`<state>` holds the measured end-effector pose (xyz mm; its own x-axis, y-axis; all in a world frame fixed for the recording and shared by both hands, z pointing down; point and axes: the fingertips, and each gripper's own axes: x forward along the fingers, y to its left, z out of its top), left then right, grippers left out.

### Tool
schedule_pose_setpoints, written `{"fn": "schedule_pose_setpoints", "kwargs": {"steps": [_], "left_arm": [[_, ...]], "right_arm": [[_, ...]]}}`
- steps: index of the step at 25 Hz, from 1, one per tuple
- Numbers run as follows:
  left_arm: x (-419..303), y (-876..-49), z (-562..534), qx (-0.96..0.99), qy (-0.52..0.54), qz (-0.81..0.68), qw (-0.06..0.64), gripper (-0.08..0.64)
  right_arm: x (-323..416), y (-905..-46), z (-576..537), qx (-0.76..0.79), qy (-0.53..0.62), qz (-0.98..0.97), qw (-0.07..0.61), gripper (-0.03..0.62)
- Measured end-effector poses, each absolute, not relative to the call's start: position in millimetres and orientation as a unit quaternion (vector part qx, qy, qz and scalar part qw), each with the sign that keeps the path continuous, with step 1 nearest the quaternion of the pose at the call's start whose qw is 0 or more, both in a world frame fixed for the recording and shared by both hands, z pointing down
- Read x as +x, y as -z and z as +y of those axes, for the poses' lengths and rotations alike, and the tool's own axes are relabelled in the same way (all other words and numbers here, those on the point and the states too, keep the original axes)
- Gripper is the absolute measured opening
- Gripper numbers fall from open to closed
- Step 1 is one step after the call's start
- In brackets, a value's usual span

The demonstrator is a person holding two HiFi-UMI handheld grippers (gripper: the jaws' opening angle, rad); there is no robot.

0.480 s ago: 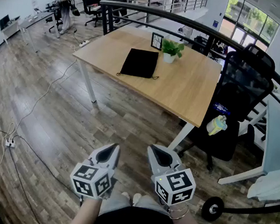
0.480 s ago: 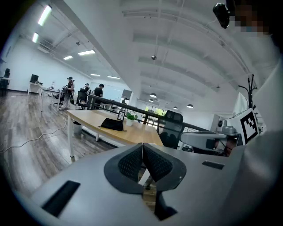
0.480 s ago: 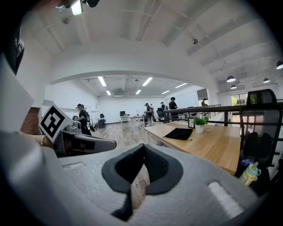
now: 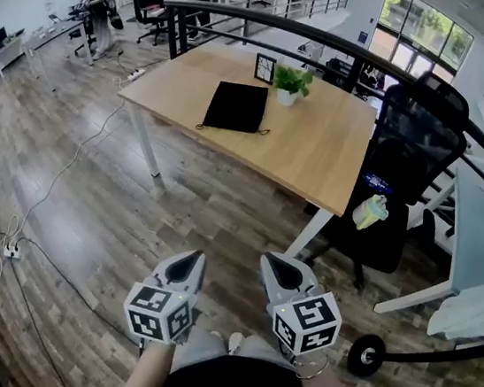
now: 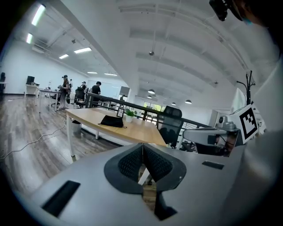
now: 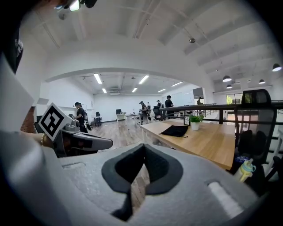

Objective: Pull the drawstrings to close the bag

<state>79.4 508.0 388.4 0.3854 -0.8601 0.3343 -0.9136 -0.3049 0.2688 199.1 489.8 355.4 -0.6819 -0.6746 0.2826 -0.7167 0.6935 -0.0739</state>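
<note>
A: Black drawstring bag (image 4: pixel 236 107) is lying flat on the wooden surface (image 4: pixel 318 159), just left of the little potted plant (image 4: pixel 291 82). Cords poke out at its near corners.

B: ok, and the claws?

A: Nowhere near it lol. Left claw (image 4: pixel 185 267) and right claw (image 4: pixel 282 270) hang side by side over the floor (image 4: pixel 114 215), well apart from the surface. Both are pinched together with nothing in them.

B: so the bag's untouched, got it.

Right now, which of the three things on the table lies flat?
The black bag: it lies flat on the wood, while the potted plant and the small frame stand upright beyond it.
</note>
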Motion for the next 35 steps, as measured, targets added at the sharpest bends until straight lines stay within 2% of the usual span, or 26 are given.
{"fn": "schedule_pose_setpoints", "kwargs": {"steps": [11,18,23,35], "left_arm": [[76.6,-386.0,507.9,0.829,-0.066,-0.516,0.206,0.017],[60.5,-385.2,504.9,0.845,-0.078,-0.497,0.18,0.015],[46.5,-392.2,499.3,0.845,-0.082,-0.493,0.188,0.015],[22.8,-407.8,414.2,0.835,-0.08,-0.506,0.199,0.014]], "right_arm": [[182.1,-343.8,487.2,0.386,-0.081,-0.915,0.084,-0.002],[163.0,-350.8,483.9,0.403,-0.072,-0.907,0.099,-0.002],[153.8,-358.4,478.5,0.417,-0.079,-0.9,0.101,-0.002],[128.7,-378.7,387.7,0.403,-0.098,-0.905,0.096,-0.002]]}}
